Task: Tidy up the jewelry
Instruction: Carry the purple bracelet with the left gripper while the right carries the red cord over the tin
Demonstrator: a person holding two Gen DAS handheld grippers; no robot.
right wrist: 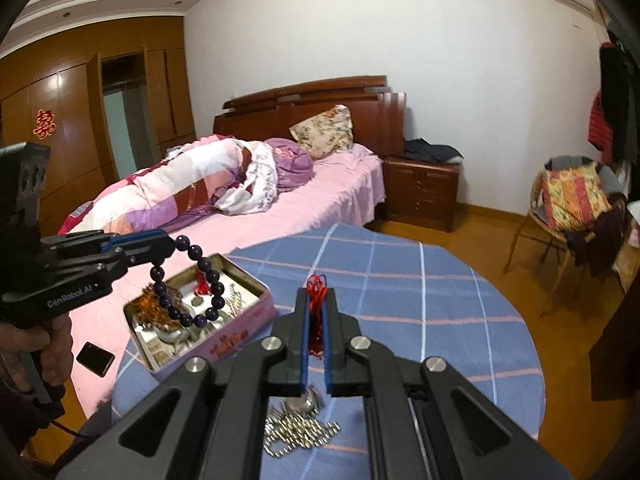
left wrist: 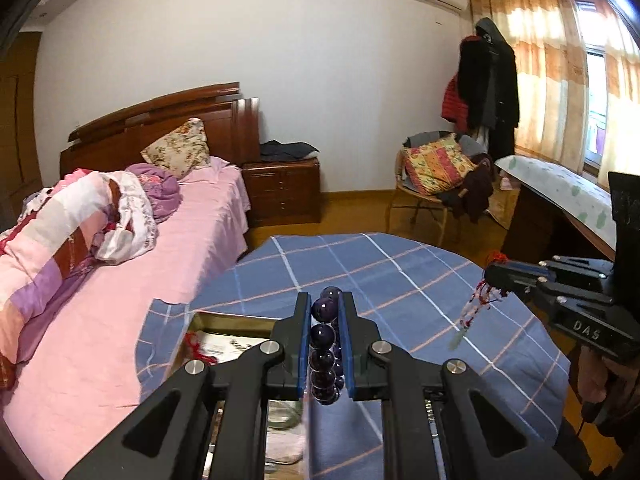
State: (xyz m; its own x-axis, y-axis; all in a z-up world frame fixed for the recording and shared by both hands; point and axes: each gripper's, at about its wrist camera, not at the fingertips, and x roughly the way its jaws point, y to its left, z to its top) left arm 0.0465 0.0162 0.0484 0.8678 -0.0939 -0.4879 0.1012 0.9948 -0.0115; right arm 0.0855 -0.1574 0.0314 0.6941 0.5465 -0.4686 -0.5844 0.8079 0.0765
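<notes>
Midway, I judge: the left gripper (right wrist: pixel 170 246) dangles a bead bracelet (right wrist: pixel 188 280) over the tin (right wrist: pixel 224 342), the right gripper (right wrist: pixel 316 320) pinches a red cord (right wrist: pixel 316 296) beside the tin (metal pieces (right wrist: pixel 298 434) remain on the surface).

Light source: I see daylight coming through the peach-and-cream patterned curtains (left wrist: pixel 560 60), which are blown out to near white in patches.
Brightness: even and fairly bright on my feeds; the white plaster wall (right wrist: pixel 360 32) reads slightly grey.
Shadows: soft, faint on the blue plaid tablecloth (left wrist: pixel 380 272).
Distortion: strong fisheye bending, with dark vignette at the corners.
Focus: the dangling red-corded beaded necklace (left wrist: pixel 476 308) looks motion-blurred; far details are soft.
</notes>
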